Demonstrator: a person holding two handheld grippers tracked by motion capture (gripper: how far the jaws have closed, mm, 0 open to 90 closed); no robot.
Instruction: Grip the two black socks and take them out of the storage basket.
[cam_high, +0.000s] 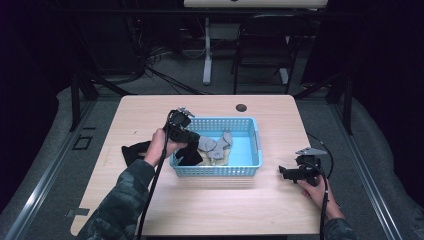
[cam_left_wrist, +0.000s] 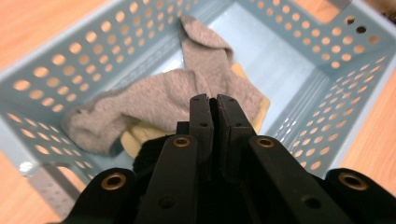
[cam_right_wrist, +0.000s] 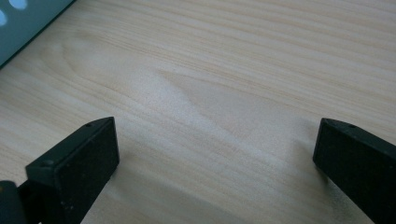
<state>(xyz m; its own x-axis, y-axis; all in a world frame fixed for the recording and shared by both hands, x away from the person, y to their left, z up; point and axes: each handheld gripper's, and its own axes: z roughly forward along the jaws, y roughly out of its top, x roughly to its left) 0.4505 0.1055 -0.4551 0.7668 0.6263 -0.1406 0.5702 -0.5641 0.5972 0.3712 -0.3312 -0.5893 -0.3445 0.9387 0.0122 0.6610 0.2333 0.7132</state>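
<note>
A light blue perforated basket (cam_high: 241, 170) stands mid-table and holds a grey sock (cam_high: 215, 144) lying on a pale yellow sock (cam_high: 218, 160). My left gripper (cam_high: 195, 139) is over the basket's left end, shut on a black sock (cam_high: 190, 155) that hangs down inside. In the left gripper view the jaws (cam_left_wrist: 212, 101) are pressed together above the grey sock (cam_left_wrist: 159, 100), with black cloth (cam_left_wrist: 152, 154) just under them. My right gripper (cam_high: 284, 172) rests low over bare table right of the basket, open (cam_right_wrist: 215, 144), nothing between its jaws.
Another black sock (cam_high: 133, 151) lies on the table left of the basket, beside the left hand. A dark round hole (cam_high: 241, 107) sits near the table's far edge. A chair (cam_high: 264, 45) and a desk leg (cam_high: 207, 50) stand beyond the table.
</note>
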